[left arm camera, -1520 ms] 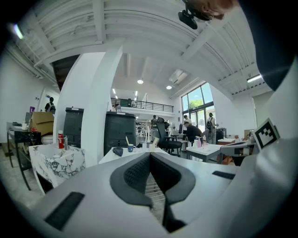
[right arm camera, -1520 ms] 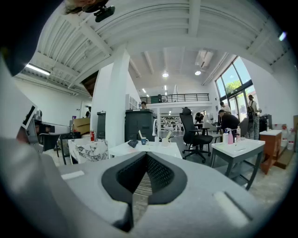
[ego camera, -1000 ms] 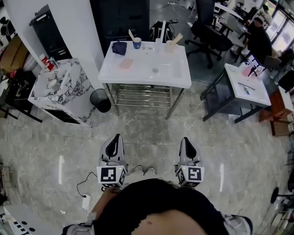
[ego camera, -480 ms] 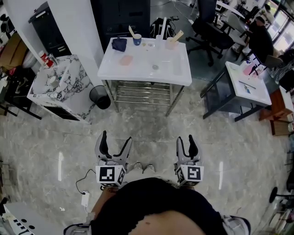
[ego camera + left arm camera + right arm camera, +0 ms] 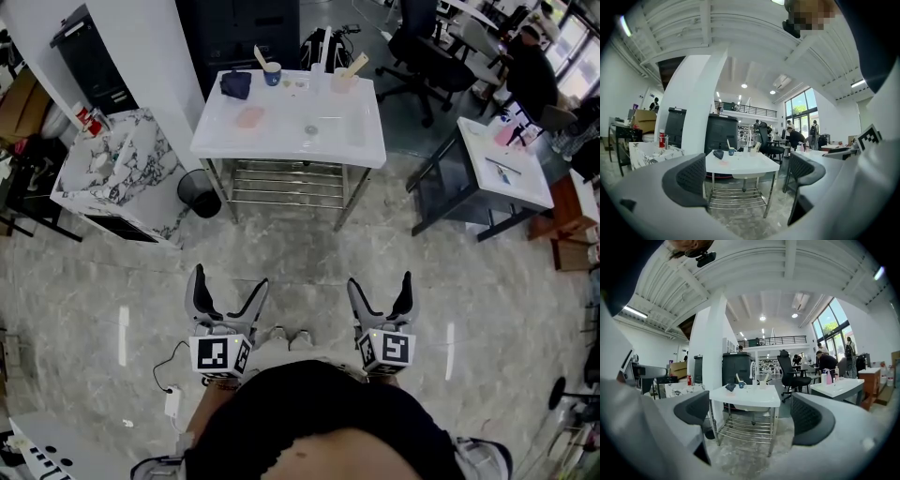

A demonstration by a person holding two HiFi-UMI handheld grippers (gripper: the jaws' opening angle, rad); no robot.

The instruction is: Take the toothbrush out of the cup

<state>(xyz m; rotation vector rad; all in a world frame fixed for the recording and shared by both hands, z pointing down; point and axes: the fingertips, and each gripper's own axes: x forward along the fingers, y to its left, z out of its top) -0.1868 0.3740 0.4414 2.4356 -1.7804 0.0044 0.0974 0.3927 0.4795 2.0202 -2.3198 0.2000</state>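
Note:
A blue cup (image 5: 272, 73) with a pale toothbrush (image 5: 260, 56) standing in it sits at the far edge of the white sink table (image 5: 281, 141), well ahead of me across the floor. A beige cup (image 5: 343, 80) with another brush stands further right on the same edge. My left gripper (image 5: 228, 281) and right gripper (image 5: 381, 281) hang side by side near my body, far short of the table. Both have just been opening and stand open with nothing between their jaws. The blue cup (image 5: 731, 151) shows small in the left gripper view and the blue cup (image 5: 741, 385) in the right gripper view.
On the table lie a dark cloth (image 5: 235, 84) and a pink soap (image 5: 249, 116). A marble-topped counter (image 5: 112, 169) and a black bin (image 5: 198, 199) stand to the table's left. A second white table (image 5: 506, 169), office chairs and a seated person (image 5: 530, 70) are at the right.
Both grippers' jaws went from shut to wide open, the left ahead of the right. The table has drifted slightly up and left in the head view.

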